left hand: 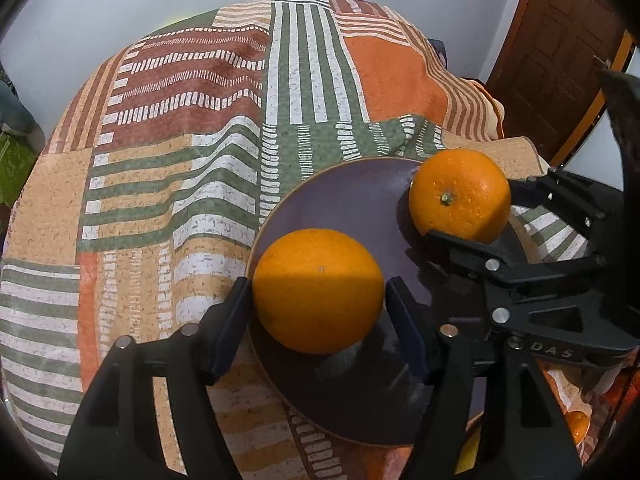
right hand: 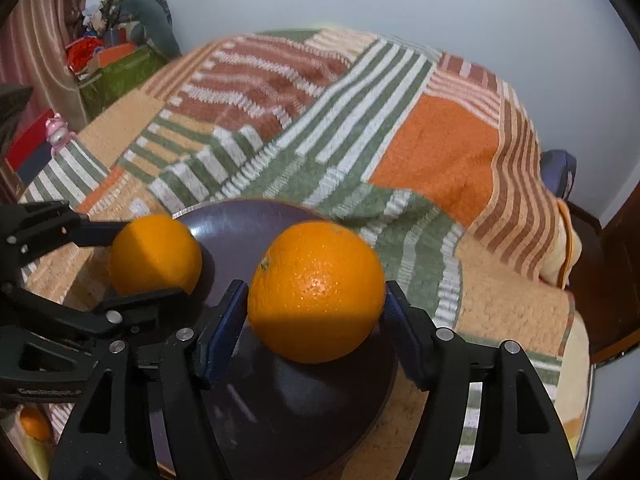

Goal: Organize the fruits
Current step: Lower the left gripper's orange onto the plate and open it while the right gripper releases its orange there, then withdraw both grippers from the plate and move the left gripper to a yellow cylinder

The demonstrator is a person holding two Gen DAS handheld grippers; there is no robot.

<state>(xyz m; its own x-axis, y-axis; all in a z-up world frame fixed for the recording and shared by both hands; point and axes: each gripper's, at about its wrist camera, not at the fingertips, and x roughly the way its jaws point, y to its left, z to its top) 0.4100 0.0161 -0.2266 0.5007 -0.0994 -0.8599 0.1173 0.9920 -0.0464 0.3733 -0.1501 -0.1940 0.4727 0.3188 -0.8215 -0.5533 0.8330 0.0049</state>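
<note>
A patterned bedspread (left hand: pixel 168 184) in orange, green and brown covers the bed, and a dark purple plate (left hand: pixel 352 200) lies on it; the left gripper (left hand: pixel 318 312) has its jaws around the near orange (left hand: pixel 318 290), pads just beside the peel, a thin gap on one side; the right gripper (right hand: pixel 316 308) brackets the far orange (right hand: pixel 316 290) likewise. Both fruits seem to rest on the plate; a round orange may roll off, since the soft bedding tilts it. No long axis; the far orange's stem faces up.
</note>
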